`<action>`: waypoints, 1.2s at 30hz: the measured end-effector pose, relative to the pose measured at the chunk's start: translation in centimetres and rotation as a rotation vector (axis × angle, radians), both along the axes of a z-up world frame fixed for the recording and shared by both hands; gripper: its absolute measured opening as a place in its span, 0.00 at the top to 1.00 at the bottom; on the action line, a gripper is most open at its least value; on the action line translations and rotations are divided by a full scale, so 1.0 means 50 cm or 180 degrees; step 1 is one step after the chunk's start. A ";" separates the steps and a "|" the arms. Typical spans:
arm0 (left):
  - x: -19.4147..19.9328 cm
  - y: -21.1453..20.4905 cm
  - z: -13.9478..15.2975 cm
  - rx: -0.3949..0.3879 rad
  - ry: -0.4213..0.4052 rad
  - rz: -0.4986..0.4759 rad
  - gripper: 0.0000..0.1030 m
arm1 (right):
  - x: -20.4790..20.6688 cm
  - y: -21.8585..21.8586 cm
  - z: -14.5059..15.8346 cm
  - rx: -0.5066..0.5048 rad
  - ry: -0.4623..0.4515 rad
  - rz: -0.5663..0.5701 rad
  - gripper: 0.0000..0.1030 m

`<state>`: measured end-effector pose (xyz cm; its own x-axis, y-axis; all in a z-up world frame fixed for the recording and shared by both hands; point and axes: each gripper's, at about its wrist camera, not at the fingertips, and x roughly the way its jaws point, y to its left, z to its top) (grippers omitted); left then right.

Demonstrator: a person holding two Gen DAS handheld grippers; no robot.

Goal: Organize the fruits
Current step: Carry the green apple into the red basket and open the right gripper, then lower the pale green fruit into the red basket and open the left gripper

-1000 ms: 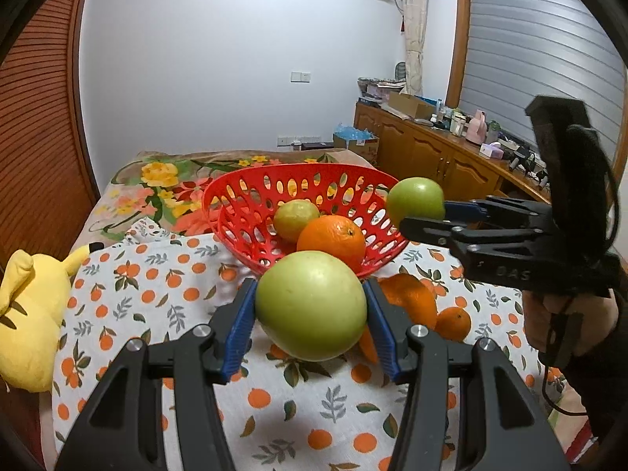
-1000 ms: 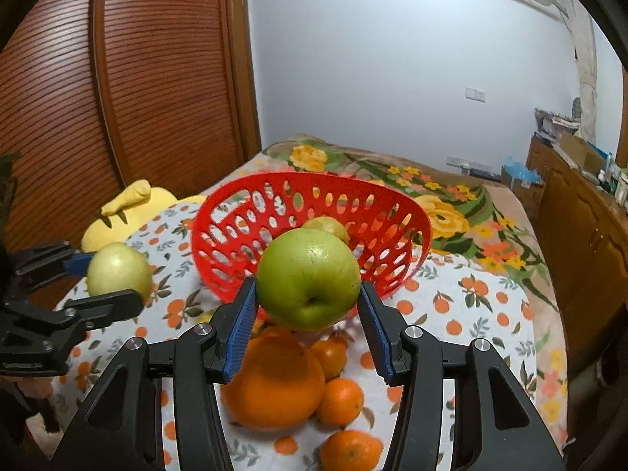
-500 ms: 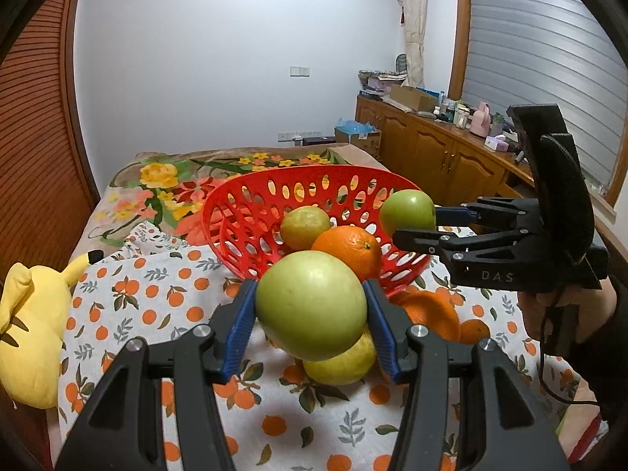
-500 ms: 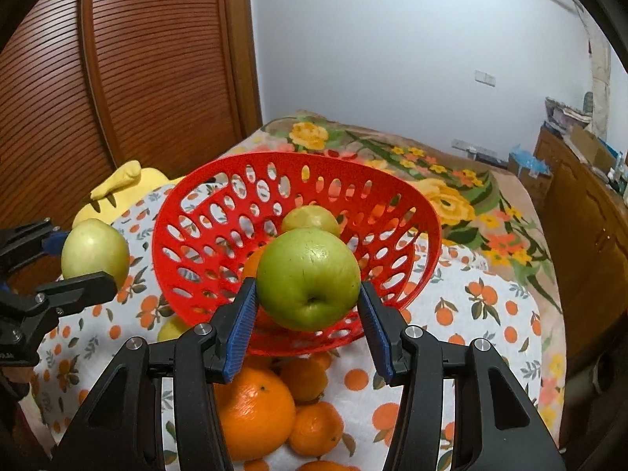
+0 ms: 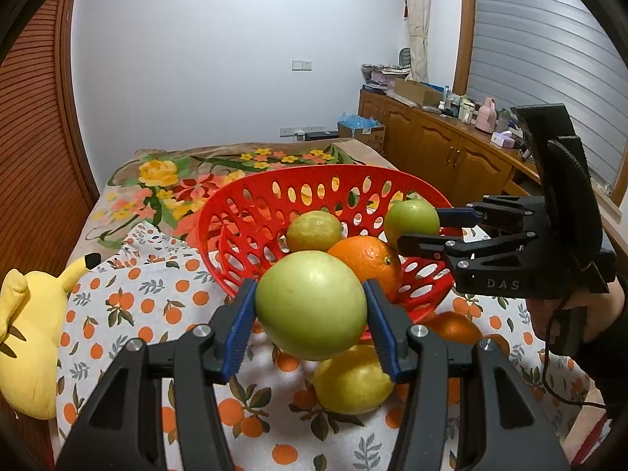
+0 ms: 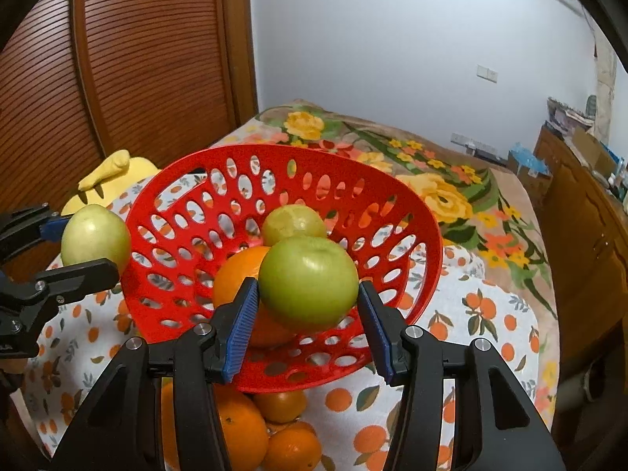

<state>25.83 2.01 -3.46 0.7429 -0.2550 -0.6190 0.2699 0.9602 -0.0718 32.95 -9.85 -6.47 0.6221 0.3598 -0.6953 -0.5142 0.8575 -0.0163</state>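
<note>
My left gripper (image 5: pixel 310 310) is clamped on a pale green apple (image 5: pixel 311 305), held just outside the red basket (image 5: pixel 243 212) rim. My right gripper (image 6: pixel 308 300) is clamped on a darker green apple (image 6: pixel 309 282) over the basket, above an orange (image 6: pixel 235 274) and lemon (image 6: pixel 292 221).

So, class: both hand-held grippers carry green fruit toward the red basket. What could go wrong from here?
1. The left hand-held gripper holds its pale green fruit short of the red basket; released now, it might land on the cloth.
2. The green apple may knock the orange when dropped.
</note>
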 end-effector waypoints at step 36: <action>0.081 -0.020 -0.029 0.0064 0.0153 0.0051 0.48 | -0.040 -0.048 0.032 0.0266 -0.0115 -0.0040 0.49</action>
<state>29.90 1.02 -4.91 0.7160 -0.2306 -0.6589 0.2513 0.9657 -0.0649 30.97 -12.26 -4.89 0.6512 0.4077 -0.6401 -0.5037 0.8631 0.0373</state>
